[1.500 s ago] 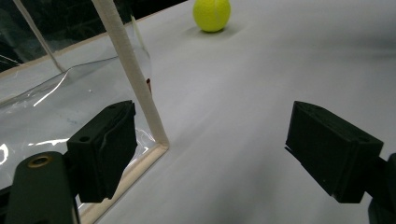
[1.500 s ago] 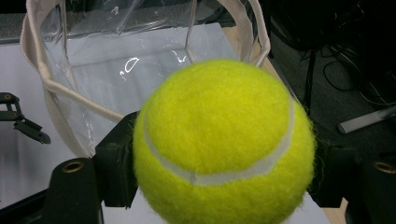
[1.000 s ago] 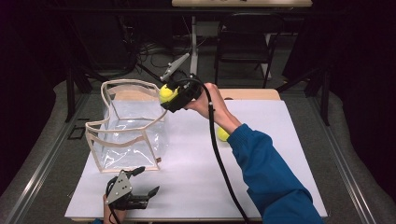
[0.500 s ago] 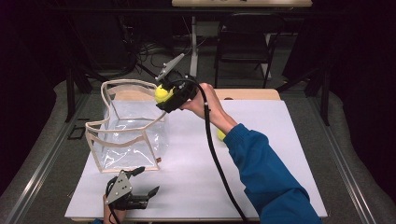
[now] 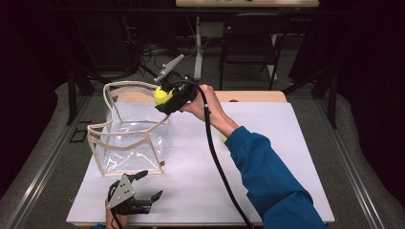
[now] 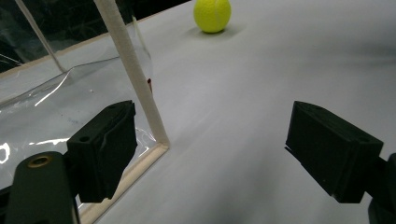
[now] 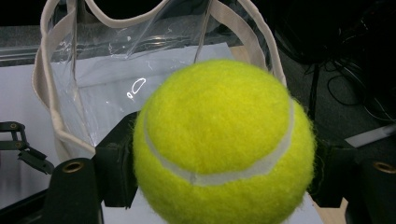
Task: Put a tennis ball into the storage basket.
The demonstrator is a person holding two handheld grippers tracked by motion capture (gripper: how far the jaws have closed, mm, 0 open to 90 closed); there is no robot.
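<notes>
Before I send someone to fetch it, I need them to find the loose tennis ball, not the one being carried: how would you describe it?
Start from the white table and the clear bag with cream trim. The loose tennis ball lies on the bare tabletop beyond the bag's corner. Unlike the tennis ball clamped in the right gripper, nothing touches it.

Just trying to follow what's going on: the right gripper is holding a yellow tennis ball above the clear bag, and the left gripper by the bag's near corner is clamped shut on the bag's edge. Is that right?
Not quite. The left gripper is open, not clamped: in the left gripper view its fingers stand wide apart beside the clear bag. The rest holds: the right gripper grips the tennis ball above the bag.
</notes>
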